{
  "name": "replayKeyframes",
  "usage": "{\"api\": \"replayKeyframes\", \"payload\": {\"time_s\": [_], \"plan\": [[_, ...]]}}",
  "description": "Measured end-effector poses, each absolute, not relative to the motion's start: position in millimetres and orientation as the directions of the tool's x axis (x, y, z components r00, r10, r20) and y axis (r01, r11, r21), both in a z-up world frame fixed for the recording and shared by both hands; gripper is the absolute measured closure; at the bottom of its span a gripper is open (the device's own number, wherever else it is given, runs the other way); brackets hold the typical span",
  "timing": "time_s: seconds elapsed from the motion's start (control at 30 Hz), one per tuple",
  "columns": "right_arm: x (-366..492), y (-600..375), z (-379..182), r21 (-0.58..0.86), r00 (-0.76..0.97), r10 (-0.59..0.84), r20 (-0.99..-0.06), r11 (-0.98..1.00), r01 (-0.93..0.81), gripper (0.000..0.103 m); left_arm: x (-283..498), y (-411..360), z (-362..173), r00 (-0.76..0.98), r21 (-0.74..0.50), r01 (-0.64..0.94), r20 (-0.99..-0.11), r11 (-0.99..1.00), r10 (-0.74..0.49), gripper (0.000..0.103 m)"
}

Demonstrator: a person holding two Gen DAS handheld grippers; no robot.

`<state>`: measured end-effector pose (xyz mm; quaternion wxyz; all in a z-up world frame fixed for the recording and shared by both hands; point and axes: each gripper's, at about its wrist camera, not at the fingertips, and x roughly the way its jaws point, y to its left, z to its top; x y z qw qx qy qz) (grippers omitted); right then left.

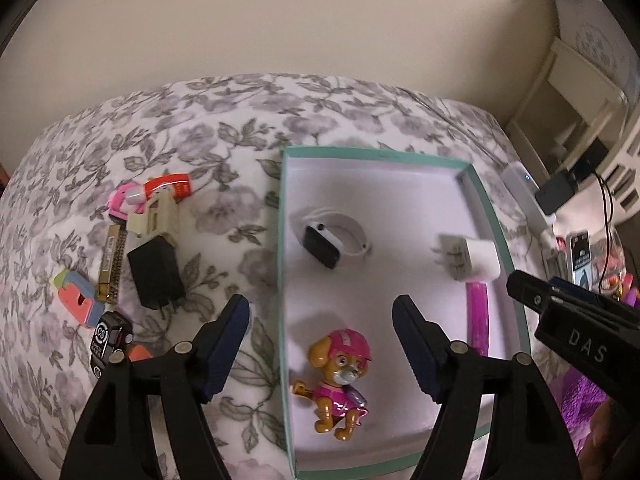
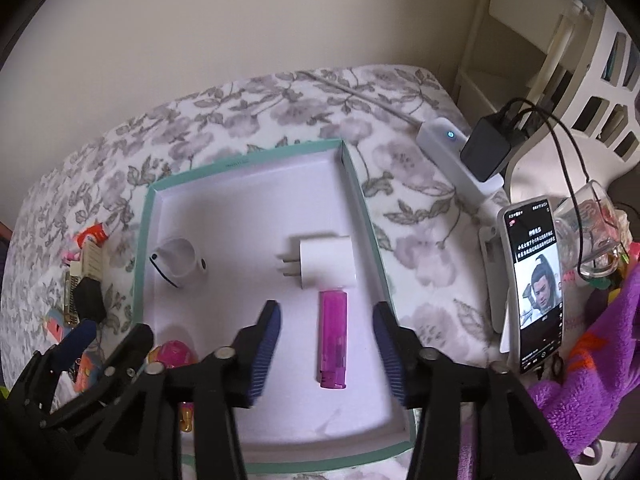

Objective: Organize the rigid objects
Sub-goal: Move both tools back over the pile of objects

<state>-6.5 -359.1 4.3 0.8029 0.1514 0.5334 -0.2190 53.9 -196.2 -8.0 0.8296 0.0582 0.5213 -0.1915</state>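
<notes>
- A cluster of loose items is seen at the left on the floral bedcover [image 1: 224, 152]: a pink-and-red toy [image 1: 160, 194], a beige plug [image 1: 154, 216], a black adapter [image 1: 156, 270], a gold strip [image 1: 110, 264] and a small black car [image 1: 110, 338], all outside the box.
- The left gripper [image 1: 320, 342] is held wide apart, nothing between its pads; it is poised above the near left rim of the teal-edged box [image 1: 490, 208].
- Inside the box, a smartwatch [image 1: 328, 238] lies far left, a toy pup figure [image 1: 340, 380] near left, a white charger [image 2: 326, 262] far right.
- A pink lighter [image 2: 333, 340] lies flat on the box floor, just below the charger.
- The right gripper [image 2: 326, 350] is noted parted, straddling the lighter without contact.
- A lit phone [image 2: 534, 284] is propped right of the box.
</notes>
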Motion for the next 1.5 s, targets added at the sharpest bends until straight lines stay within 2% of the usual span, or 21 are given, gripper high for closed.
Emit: {"api": "replayKeyframes", "payload": {"time_s": [0.23,0.27,0.3,0.33,0.53,0.7,1.2,1.5], "plan": [[-1,-349,0,0.014,0.339,-0.173,-0.925,0.875,0.485,0.029,63,-178,-5,0.410,-0.091,0.318,-0.884,0.944,-0.223,0.023],[-1,-346,-1,0.012,0.338,-0.173,-0.925,0.877,0.480,0.027,65,-174,-5,0.414,-0.090,0.305,-0.884,0.948,-0.217,0.020],[0,-344,-1,0.009,0.337,-0.173,-0.925,0.879,0.477,0.026,66,-171,-5,0.417,-0.091,0.294,-0.883,0.952,-0.213,0.012],[1,-342,-2,0.006,0.337,-0.173,-0.925,0.882,0.470,0.025,68,-167,-5,0.422,-0.091,0.280,-0.883,0.956,-0.208,0.010],[6,-329,-3,0.002,0.350,-0.167,-0.922,0.900,0.435,0.016,76,-149,-4,0.450,-0.052,0.212,-0.881,0.976,-0.145,0.010],[10,-319,-7,-0.013,0.351,-0.171,-0.921,0.912,0.411,0.003,82,-128,-5,0.445,-0.067,0.146,-0.887,0.987,-0.126,0.010],[26,-273,-3,0.021,0.406,-0.120,-0.906,0.945,0.325,0.000,97,-30,-1,0.421,-0.036,-0.091,-0.907,0.995,0.006,0.010],[44,-219,-6,0.204,0.438,0.085,-0.895,0.951,0.232,0.000,96,27,-1,0.386,0.022,-0.202,-0.917,0.979,0.101,0.010]]}}
